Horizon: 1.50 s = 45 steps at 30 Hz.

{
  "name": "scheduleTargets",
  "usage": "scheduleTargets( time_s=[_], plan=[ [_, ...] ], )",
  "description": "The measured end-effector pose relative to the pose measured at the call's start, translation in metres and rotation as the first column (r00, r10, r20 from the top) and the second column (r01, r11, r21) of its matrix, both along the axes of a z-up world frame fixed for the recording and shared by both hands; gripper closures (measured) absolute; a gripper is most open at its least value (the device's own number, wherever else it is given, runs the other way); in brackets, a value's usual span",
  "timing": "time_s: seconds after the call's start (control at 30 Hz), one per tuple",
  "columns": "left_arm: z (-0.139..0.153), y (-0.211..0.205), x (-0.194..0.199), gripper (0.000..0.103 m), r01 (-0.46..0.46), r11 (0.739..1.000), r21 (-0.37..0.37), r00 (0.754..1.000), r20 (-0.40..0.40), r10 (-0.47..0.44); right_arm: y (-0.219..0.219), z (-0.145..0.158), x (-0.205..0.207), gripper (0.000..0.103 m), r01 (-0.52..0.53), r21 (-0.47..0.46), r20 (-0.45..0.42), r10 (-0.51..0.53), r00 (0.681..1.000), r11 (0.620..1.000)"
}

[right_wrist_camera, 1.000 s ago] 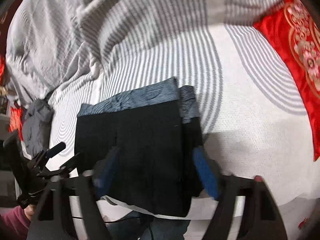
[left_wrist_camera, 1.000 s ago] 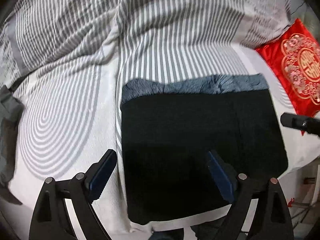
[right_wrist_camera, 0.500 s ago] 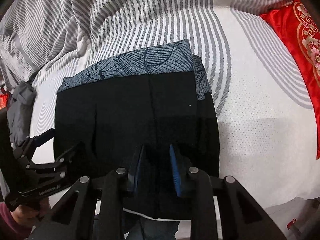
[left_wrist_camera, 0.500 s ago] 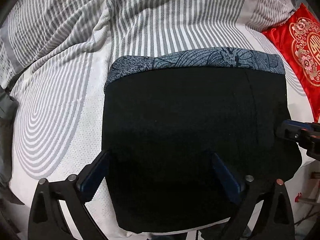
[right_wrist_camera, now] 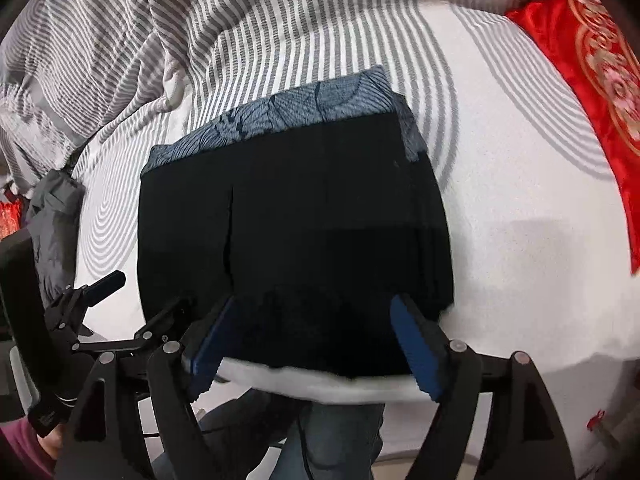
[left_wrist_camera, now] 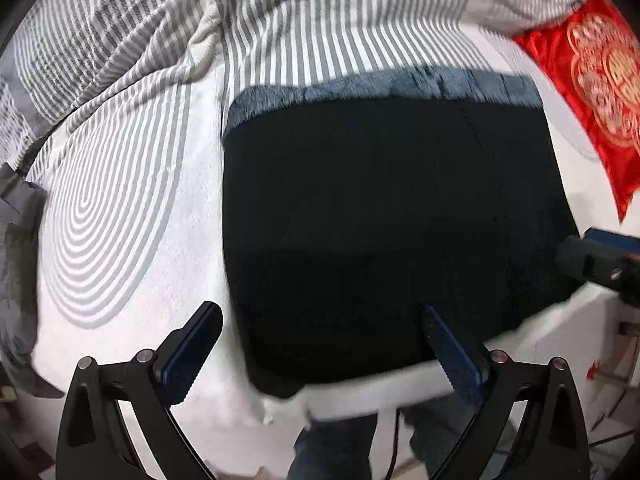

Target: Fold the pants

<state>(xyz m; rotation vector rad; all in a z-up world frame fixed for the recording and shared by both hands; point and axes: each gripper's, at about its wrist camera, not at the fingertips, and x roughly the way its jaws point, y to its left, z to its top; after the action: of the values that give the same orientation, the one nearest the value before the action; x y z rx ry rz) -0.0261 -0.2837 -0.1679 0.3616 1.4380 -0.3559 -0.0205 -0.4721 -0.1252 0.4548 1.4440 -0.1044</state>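
The black pants (left_wrist_camera: 384, 232) lie folded into a flat rectangle on the white bed, with a blue patterned band (left_wrist_camera: 384, 84) along the far edge. They also show in the right wrist view (right_wrist_camera: 296, 232). My left gripper (left_wrist_camera: 320, 344) is open and empty, its fingers straddling the near left corner of the pants. My right gripper (right_wrist_camera: 316, 340) is open and empty over the near edge of the pants. The right gripper's tip shows at the right edge of the left wrist view (left_wrist_camera: 596, 256), and the left gripper shows at lower left in the right wrist view (right_wrist_camera: 100, 312).
A grey-and-white striped duvet (left_wrist_camera: 280, 20) is bunched along the back. A red embroidered pillow (left_wrist_camera: 600, 80) lies at the far right. A grey garment (right_wrist_camera: 56, 220) sits at the left. The bed edge (right_wrist_camera: 360, 388) runs just below the pants, with a person's jeans (right_wrist_camera: 332, 440) beneath.
My right gripper has opened from nearly shut on the near edge of the pants. Both grippers have drawn back a little toward the bed edge. The pants stay flat.
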Motion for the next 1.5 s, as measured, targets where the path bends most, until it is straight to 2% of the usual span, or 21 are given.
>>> scheduleTargets(
  time_s=[0.13, 0.23, 0.5, 0.67, 0.77, 1.1, 1.5],
  plan=[
    [0.022, 0.006, -0.016, 0.002, 0.038, 0.999, -0.023, 0.999, 0.003, -0.038, 0.003, 0.013, -0.02, 0.013, 0.024, -0.008, -0.023, -0.024, 0.999, 1.0],
    [0.037, 0.01, -0.024, 0.002, 0.062, 0.997, -0.04, 0.998, 0.022, -0.061, 0.007, 0.024, -0.031, 0.0, 0.027, -0.022, -0.02, -0.027, 0.999, 0.999],
    [0.068, 0.011, -0.047, 0.002, 0.131, 0.991, -0.04, 0.991, -0.02, -0.132, 0.015, 0.042, -0.036, 0.0, 0.015, -0.064, -0.077, -0.02, 0.997, 0.998],
    [0.076, 0.011, -0.05, 0.002, 0.102, 0.995, -0.015, 0.995, -0.018, -0.102, 0.016, 0.049, -0.04, 0.0, -0.003, -0.098, -0.118, -0.009, 0.993, 0.995],
    [0.083, 0.013, -0.05, 0.002, 0.039, 0.999, -0.006, 0.999, 0.003, -0.039, 0.016, 0.054, -0.041, 0.0, -0.034, -0.139, -0.125, 0.016, 0.992, 0.99],
    [0.1, 0.015, -0.052, 0.002, -0.088, 0.996, 0.018, 0.994, 0.06, 0.087, 0.023, 0.064, -0.037, 0.0, -0.133, -0.126, -0.094, 0.121, 0.988, 0.983],
    [0.113, 0.016, -0.05, 0.002, -0.124, 0.992, 0.007, 0.989, 0.087, 0.123, 0.019, 0.076, -0.031, 0.0, -0.138, -0.129, -0.066, 0.13, 0.989, 0.982]
  ],
)
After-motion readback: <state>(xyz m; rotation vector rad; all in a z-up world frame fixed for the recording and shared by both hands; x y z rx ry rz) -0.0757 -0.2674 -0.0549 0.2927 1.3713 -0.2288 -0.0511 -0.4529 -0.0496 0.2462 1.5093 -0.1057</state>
